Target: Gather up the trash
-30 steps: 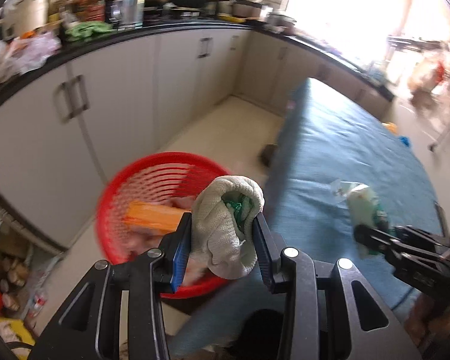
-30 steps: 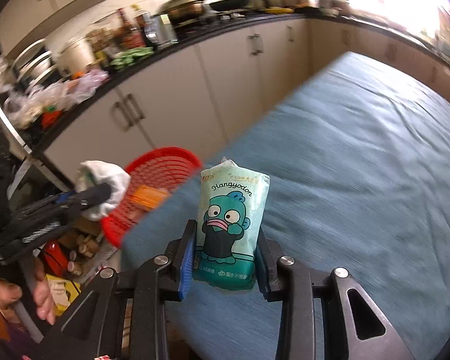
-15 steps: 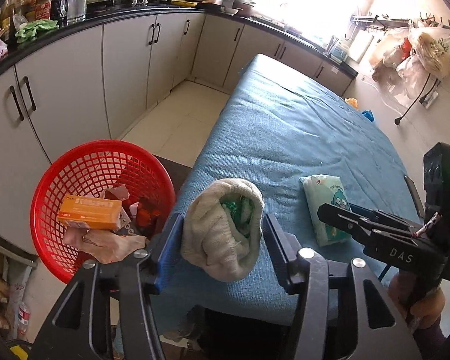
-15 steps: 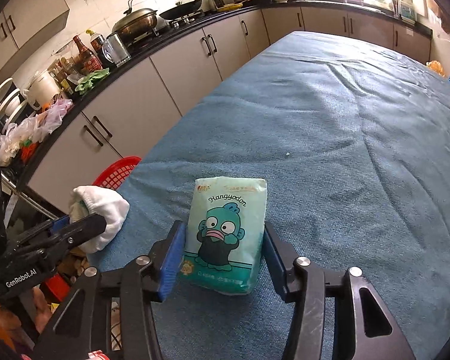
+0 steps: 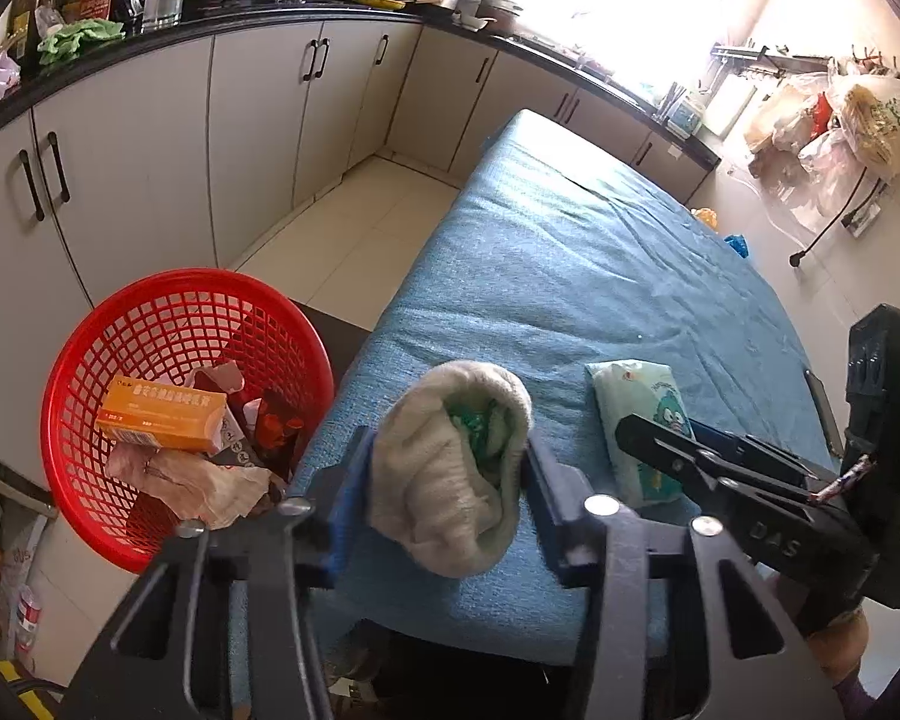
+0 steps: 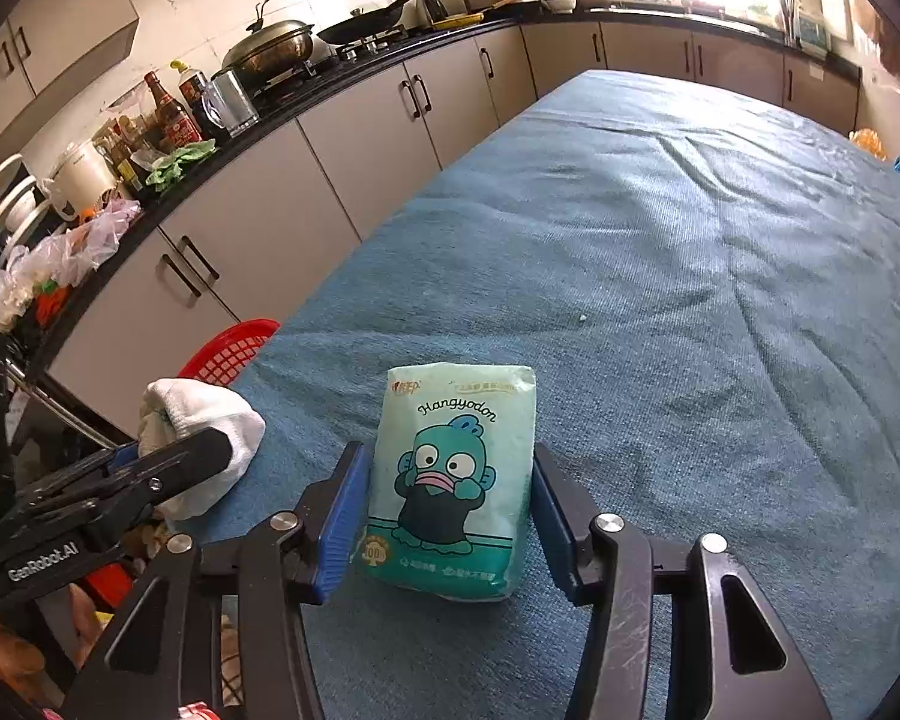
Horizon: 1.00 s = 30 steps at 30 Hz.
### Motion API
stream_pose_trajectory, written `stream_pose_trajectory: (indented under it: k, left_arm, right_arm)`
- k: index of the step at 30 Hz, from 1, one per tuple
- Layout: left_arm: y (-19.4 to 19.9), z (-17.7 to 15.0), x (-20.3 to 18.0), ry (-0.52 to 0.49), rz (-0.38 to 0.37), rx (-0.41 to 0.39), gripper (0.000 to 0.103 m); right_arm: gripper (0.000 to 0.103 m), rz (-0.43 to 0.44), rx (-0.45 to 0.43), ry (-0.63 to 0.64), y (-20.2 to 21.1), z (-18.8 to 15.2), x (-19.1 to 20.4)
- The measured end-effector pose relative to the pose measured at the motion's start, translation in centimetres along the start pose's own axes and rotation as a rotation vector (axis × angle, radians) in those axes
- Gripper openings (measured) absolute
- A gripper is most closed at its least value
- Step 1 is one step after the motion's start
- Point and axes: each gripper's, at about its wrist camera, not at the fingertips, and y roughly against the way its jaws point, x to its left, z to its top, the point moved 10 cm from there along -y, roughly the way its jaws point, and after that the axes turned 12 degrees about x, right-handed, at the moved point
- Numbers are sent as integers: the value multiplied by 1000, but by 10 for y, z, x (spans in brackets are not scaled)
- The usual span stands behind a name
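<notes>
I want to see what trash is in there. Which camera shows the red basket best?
The left wrist view: the whole red basket shows from above, with an orange box and crumpled wrappers inside. The right wrist view catches only a piece of its rim past the blue table's edge, none of its contents.

Long table covered in blue woven cloth (image 6: 660,276). Resting on it near the front edge: a mint-green cartoon-printed tissue pack (image 6: 453,480) and a rolled off-white knitted sock (image 5: 450,468), apparently touching the cloth.
</notes>
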Motion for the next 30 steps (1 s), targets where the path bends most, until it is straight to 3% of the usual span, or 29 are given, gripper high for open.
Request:
stream_pose_trajectory:
  k: [4, 10, 24, 30]
  left_arm:
    - [9, 0, -3, 0, 3, -25, 44]
    - [28, 4, 9, 32, 20, -61, 44]
    - [71, 8, 94, 159, 245, -156, 44]
    - [72, 3, 119, 189, 281, -157, 44]
  right_arm:
    - [38, 17, -2, 2, 1, -2, 1]
    - [37, 42, -23, -5, 8, -4, 1]
    - [37, 73, -40, 52, 19, 0, 25]
    - [38, 91, -35, 105, 17, 6, 51]
